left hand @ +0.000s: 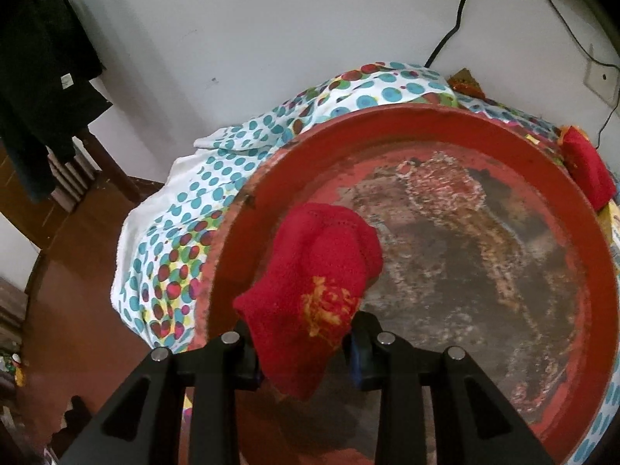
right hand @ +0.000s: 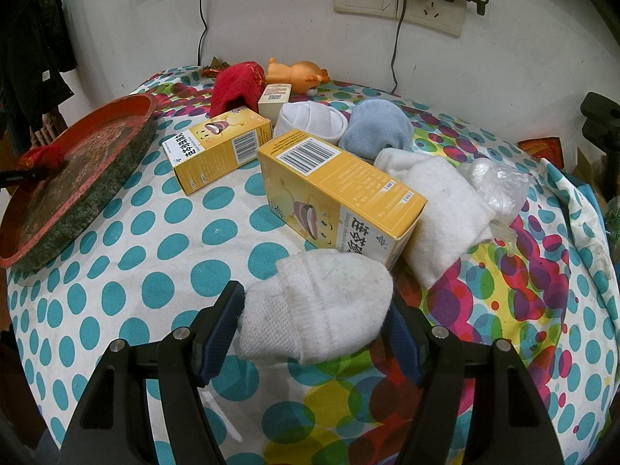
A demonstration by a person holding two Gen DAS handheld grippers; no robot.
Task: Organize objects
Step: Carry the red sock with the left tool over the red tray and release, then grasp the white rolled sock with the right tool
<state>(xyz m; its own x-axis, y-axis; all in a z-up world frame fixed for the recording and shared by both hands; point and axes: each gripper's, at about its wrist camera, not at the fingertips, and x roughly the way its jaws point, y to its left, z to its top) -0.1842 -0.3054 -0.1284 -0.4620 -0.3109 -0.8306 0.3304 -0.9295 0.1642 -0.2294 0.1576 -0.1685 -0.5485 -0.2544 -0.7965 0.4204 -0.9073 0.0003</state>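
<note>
Holding red sock (left hand: 310, 294) over worn red tray (left hand: 596, 271), my left gripper (left hand: 304, 352) clamped on it; my right gripper (right hand: 314, 333) clamps white sock (right hand: 316, 310) above the dotted cloth (right hand: 135, 271).

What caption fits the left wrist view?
Left gripper holding a red sock over a worn red tray on a dotted cloth.

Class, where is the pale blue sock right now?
In the right wrist view, the pale blue sock lies on the dotted cloth, right of the rolled white sock, behind the nearer yellow box.
</note>
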